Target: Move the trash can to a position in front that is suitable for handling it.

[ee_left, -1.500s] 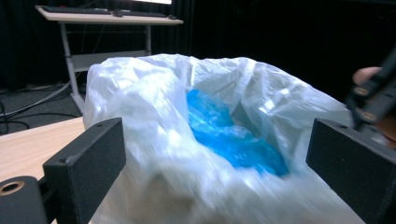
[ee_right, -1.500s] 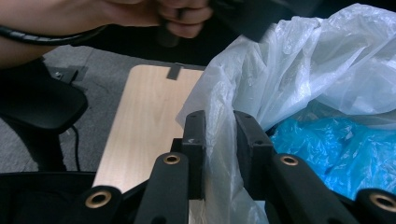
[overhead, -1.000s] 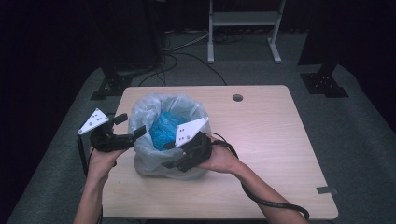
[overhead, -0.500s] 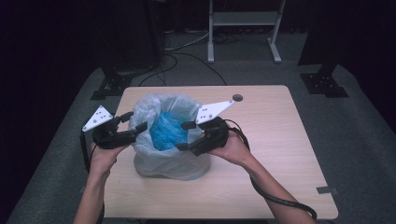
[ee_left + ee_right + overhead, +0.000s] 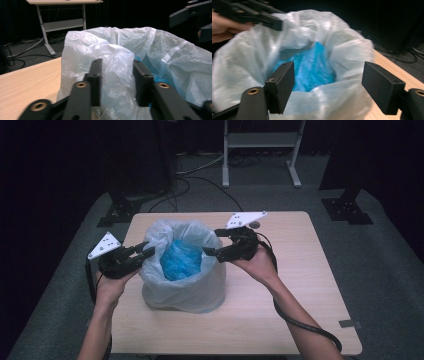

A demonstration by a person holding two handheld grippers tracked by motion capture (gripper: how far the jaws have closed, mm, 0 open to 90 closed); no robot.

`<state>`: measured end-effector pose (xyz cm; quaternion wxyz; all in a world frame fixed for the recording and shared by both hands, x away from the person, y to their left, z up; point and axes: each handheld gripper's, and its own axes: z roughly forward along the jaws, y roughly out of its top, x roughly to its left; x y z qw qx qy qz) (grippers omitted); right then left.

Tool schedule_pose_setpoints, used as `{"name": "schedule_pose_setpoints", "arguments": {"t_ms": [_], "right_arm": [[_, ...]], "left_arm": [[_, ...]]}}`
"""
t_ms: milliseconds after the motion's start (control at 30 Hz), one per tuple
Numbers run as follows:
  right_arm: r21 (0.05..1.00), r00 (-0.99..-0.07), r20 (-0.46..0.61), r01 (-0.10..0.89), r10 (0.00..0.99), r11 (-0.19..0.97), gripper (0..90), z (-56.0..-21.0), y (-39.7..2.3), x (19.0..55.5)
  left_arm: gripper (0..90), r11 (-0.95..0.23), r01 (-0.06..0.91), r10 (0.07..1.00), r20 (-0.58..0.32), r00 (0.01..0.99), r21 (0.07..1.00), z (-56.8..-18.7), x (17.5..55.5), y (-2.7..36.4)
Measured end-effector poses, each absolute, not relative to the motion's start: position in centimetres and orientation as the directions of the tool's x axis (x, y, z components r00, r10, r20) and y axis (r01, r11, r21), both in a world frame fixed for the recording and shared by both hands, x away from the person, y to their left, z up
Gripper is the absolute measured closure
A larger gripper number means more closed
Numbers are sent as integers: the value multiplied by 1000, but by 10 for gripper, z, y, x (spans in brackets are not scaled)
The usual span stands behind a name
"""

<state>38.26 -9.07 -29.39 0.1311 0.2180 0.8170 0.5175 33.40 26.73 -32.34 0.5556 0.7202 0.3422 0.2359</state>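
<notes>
I am watching the clear plastic bag standing open near the middle of the tabletop, a crumpled blue bag sitting inside it. My left tongs have just been closing and are now pinching a fold of the bag's left rim. My right tongs have been opening; they are hovering apart over the right rim, gripping nothing.

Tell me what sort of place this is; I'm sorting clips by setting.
Probably a lab or recording studio: a lone wooden table on grey carpet, black curtains around it, loose cables and stand feet on the floor.
</notes>
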Motion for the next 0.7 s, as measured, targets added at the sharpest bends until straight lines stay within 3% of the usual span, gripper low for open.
{"name": "schedule_pose_setpoints", "arguments": {"t_ms": [267, 600, 700], "right_arm": [[887, -836, 19, 267, 549, 376, 246, -296, -86, 400], [866, -810, 57, 331, 584, 374, 255, -307, -81, 418], [860, -803, 61, 343, 592, 377, 355, -310, -79, 420]], "left_arm": [[848, -157, 211, 745, -24, 667, 965, -319, 330, 272], [881, -139, 186, 741, -22, 671, 973, -313, 324, 279], [881, -126, 183, 737, -31, 675, 975, -312, 322, 281]]}}
